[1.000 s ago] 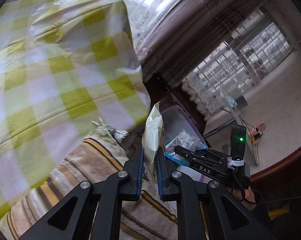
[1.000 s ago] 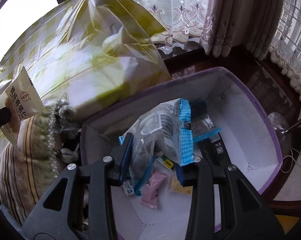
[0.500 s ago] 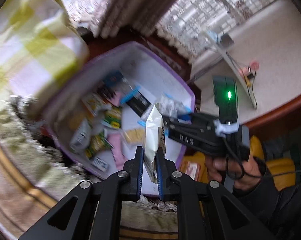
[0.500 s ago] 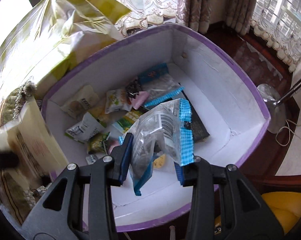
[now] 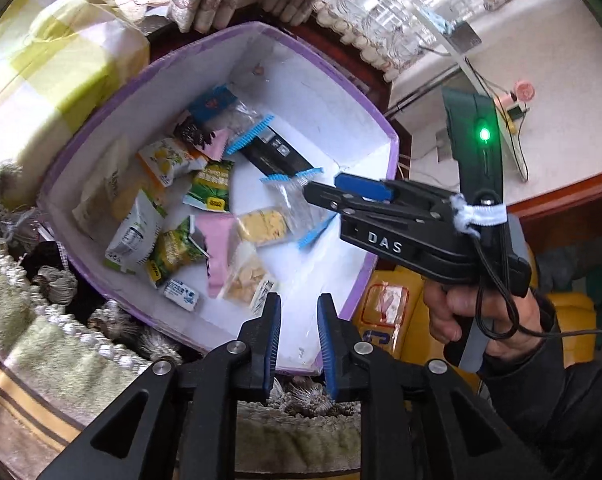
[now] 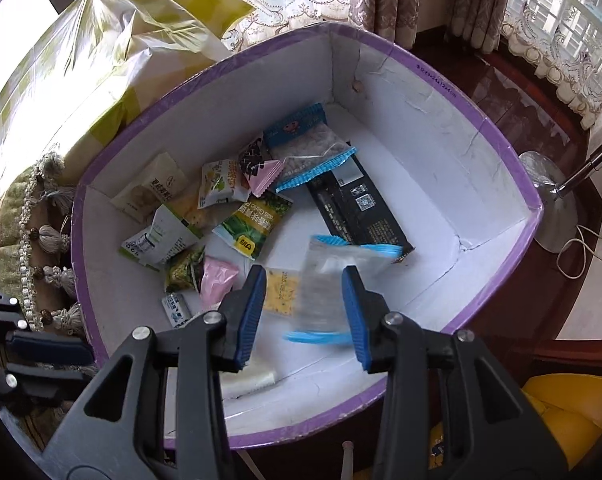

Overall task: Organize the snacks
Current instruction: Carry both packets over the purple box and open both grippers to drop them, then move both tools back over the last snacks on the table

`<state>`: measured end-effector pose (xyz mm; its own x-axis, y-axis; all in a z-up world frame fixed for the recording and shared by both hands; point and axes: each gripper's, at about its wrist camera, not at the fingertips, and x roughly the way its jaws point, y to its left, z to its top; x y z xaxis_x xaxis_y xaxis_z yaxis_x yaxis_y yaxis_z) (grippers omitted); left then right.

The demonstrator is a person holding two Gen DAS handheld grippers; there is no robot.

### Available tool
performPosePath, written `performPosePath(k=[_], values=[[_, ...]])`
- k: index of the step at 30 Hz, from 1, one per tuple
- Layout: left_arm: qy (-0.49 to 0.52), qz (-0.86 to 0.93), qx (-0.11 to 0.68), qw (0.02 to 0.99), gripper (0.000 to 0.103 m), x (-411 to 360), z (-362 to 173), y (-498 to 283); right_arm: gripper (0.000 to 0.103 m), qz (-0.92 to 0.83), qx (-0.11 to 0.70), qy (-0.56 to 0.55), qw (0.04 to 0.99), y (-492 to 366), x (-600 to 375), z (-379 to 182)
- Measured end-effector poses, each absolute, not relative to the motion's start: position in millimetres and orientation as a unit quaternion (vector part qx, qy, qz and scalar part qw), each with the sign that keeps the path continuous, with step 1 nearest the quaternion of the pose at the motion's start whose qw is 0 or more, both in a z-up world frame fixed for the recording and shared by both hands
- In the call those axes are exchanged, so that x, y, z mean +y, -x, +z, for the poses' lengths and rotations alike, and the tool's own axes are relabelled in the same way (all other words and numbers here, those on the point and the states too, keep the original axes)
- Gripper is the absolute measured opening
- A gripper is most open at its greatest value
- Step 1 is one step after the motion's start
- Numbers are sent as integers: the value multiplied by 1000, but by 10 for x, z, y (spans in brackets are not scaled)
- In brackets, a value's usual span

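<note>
A purple-rimmed box [image 5: 321, 112] [image 6: 421, 120] with white walls holds several snack packets. My left gripper [image 5: 297, 300] hangs over its near edge. Its jaws are opening and nothing is between them. A blurred white packet [image 6: 249, 380] shows by the box's near wall. My right gripper [image 6: 304, 276] [image 5: 321, 190] points down into the box. A clear packet with blue edges [image 6: 325, 292] [image 5: 297, 208] is blurred between its fingers. The left pad stands apart from it, so the packet looks loose. A black packet [image 6: 357, 208] lies on the box floor beyond it.
A yellow-checked plastic bag [image 6: 121, 40] [image 5: 41, 60] presses against the box's far left. A fringed striped cloth [image 5: 41, 320] lies along its left side. A lamp base [image 6: 541, 200] stands at the right, and a yellow object [image 5: 381, 312] below the box. A hand [image 5: 461, 308] holds the right gripper.
Both grippers swung over the box. The left jaws have parted and the white packet is gone from them. The clear packet has dropped lower between the right fingers and is blurred.
</note>
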<state>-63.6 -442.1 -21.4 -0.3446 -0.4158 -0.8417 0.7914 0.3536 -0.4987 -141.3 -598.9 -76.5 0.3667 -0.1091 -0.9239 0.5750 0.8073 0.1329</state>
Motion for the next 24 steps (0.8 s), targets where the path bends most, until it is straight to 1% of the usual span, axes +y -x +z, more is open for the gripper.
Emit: performPosePath(k=[5, 12, 20, 24], values=[[-135, -539, 599, 577, 20, -4306, -172, 526, 46, -219, 517, -224, 797, 1394, -6005, -721], [-98, -523, 578, 618, 20, -4052, -67, 240, 46, -204, 506, -215, 810, 1218, -5883, -571], [-53, -480, 548, 683, 20, -3566, 109, -212, 47, -171, 486, -194, 835, 833, -5598, -331], [-9, -453, 540, 709, 21, -3250, 160, -493, 47, -148, 471, -179, 851, 617, -5380, -195]])
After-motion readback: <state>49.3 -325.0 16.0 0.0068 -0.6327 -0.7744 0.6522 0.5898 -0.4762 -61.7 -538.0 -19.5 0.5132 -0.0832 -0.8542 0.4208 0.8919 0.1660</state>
